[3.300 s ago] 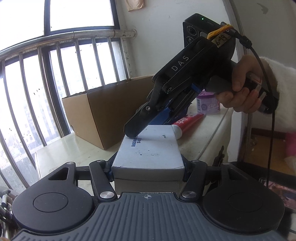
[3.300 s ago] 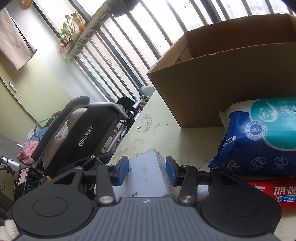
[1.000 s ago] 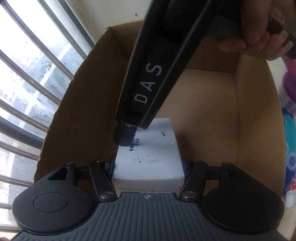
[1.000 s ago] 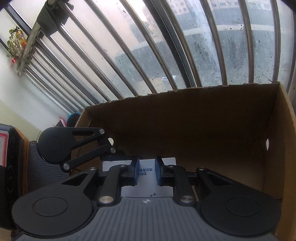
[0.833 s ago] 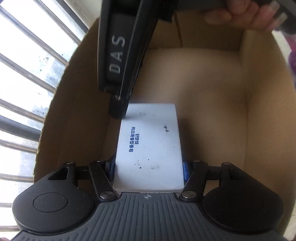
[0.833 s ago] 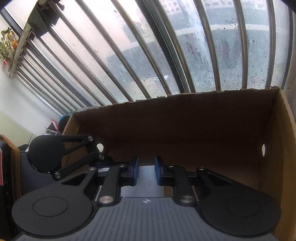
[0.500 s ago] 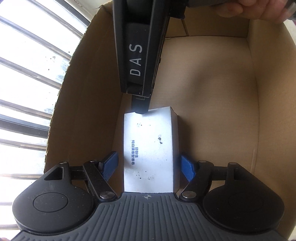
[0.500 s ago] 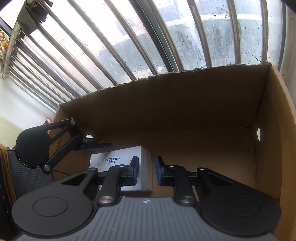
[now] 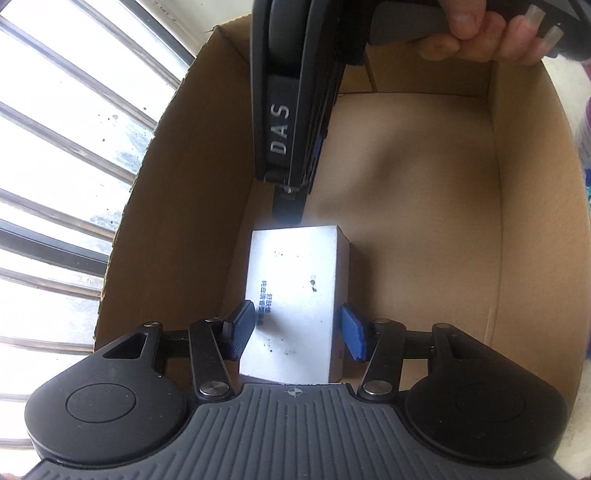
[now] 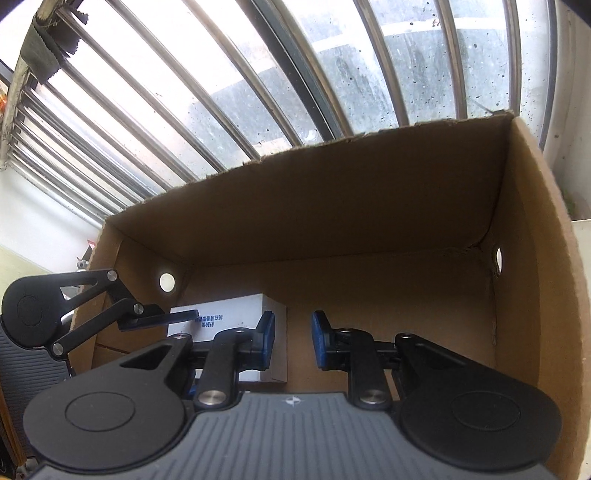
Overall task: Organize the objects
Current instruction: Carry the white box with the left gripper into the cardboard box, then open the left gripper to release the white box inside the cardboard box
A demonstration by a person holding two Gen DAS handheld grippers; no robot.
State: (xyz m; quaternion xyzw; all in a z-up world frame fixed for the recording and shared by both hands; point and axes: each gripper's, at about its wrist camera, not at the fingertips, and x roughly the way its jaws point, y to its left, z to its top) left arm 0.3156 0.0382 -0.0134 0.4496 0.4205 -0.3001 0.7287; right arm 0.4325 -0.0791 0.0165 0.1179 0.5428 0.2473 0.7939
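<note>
the open brown cardboard box is the landmark here. the white rectangular carton with blue print lies flat on the box's floor, in the corner by the wall on the window side, long side along that wall. i judge it was put there so the rest of the floor stays free for further items, since the task is to organize objects.

the left gripper points steeply down into the box with the carton between its blue pads. the jaws are closing at this moment, yet a gap shows on the right side and the left pad sits at or very near the carton's edge, so nothing is pinched. the right gripper is also inside the box, at the carton's far end from the left one; its jaws stand a narrow gap apart with only bare box floor between them, holding nothing. a hand grips its handle above the box rim.

half a second earlier the left jaws were spread wider around the carton; a second back they were clamped on it, with the right gripper's tip resting on its top. the carton has since been let go onto the floor and the right gripper's tip now sits past its end.
</note>
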